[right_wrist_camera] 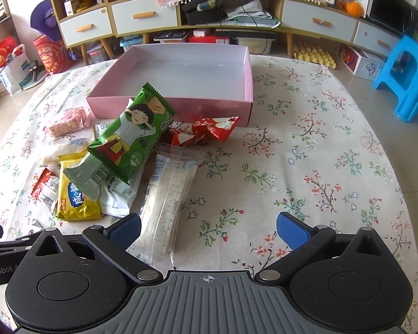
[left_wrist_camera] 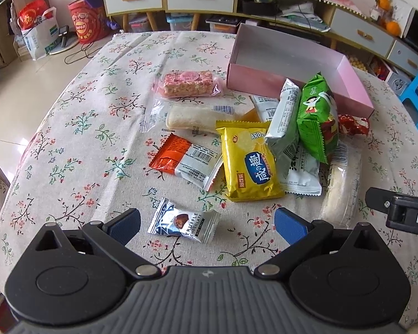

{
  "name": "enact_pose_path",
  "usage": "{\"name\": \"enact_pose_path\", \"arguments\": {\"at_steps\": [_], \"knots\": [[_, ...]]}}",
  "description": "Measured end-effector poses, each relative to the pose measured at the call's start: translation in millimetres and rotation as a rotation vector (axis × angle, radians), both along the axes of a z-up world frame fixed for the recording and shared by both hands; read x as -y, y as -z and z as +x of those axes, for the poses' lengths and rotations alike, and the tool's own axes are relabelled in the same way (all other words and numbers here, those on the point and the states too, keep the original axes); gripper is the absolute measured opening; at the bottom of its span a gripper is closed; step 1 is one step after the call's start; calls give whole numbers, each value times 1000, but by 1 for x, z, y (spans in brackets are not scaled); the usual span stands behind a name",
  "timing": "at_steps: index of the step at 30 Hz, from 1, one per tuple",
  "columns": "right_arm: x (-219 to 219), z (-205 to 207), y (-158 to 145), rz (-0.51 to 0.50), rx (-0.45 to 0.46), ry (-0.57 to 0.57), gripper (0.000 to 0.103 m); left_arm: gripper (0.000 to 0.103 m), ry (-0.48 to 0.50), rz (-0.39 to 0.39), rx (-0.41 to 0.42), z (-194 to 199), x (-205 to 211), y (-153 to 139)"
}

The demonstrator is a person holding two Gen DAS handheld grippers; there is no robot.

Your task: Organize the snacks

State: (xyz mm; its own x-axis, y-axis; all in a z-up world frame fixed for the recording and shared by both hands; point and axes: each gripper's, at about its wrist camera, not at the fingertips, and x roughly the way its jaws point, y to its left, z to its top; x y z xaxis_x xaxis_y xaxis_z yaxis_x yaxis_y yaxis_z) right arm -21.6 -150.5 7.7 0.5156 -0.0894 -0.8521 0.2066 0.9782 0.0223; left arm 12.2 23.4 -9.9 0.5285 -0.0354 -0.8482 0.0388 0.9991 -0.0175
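Several snack packets lie in a heap on the floral tablecloth in front of an empty pink box [left_wrist_camera: 267, 82] [right_wrist_camera: 178, 105]. In the left wrist view a truffle chocolate [left_wrist_camera: 184, 224] sits between the fingers of my open left gripper [left_wrist_camera: 207, 222], not touched. Beyond it lie a yellow packet [left_wrist_camera: 248, 164], an orange-and-white packet [left_wrist_camera: 186, 161], a pink bar [left_wrist_camera: 188, 83] and a green packet [left_wrist_camera: 316, 114]. My right gripper [right_wrist_camera: 207, 226] is open low over the cloth, its left finger beside a clear rice-cracker packet [right_wrist_camera: 167, 194]. The green packet [right_wrist_camera: 133, 133] and a red wrapper [right_wrist_camera: 209, 130] lie ahead of it.
The round table's edge [right_wrist_camera: 398, 167] curves away on both sides. A blue plastic stool [right_wrist_camera: 404, 78] stands at the right on the floor. Cabinets with drawers [right_wrist_camera: 142, 19] line the back wall, with bags [left_wrist_camera: 39, 33] on the floor at left. The right gripper's body [left_wrist_camera: 404, 213] shows at the left view's edge.
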Motion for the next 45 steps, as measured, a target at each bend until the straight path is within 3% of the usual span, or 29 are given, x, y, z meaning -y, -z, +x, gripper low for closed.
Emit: {"name": "enact_pose_path", "arguments": {"at_steps": [45], "knots": [[-1, 1, 11, -1, -14, 1, 103, 102, -8, -18, 13, 5, -14, -1]]}}
